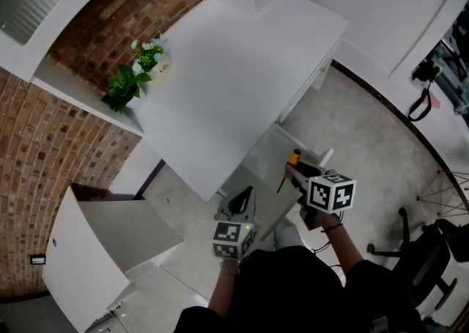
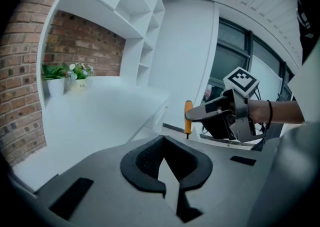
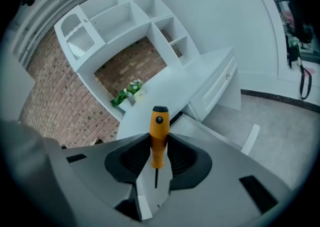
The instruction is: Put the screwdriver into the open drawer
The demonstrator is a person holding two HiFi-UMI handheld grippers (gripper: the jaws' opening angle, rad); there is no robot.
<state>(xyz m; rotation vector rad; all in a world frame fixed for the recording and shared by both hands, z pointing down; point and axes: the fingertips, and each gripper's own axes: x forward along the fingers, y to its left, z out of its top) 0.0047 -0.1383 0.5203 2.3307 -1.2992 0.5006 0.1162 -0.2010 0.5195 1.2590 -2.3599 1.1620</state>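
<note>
The screwdriver (image 3: 159, 135), with an orange handle and a thin dark shaft, stands upright in my right gripper (image 3: 158, 147), whose pads are shut on the handle. The head view shows that gripper (image 1: 297, 172) over the open drawer (image 1: 258, 168), which sticks out from under the white desk (image 1: 227, 82). The screwdriver (image 1: 293, 158) is just above the drawer's inside. My left gripper (image 1: 245, 194) hangs shut and holds nothing at the drawer's near left corner. Its own view looks past its jaws (image 2: 163, 141) at the right gripper (image 2: 192, 115), the screwdriver (image 2: 188, 117) and the drawer's rim (image 2: 172, 129).
A potted plant (image 1: 132, 78) stands at the desk's far left against the brick wall. A white cabinet with its door swung open (image 1: 95, 251) stands at the lower left. An office chair (image 1: 432, 251) is on the floor to the right. Shelves (image 3: 135, 13) rise above the desk.
</note>
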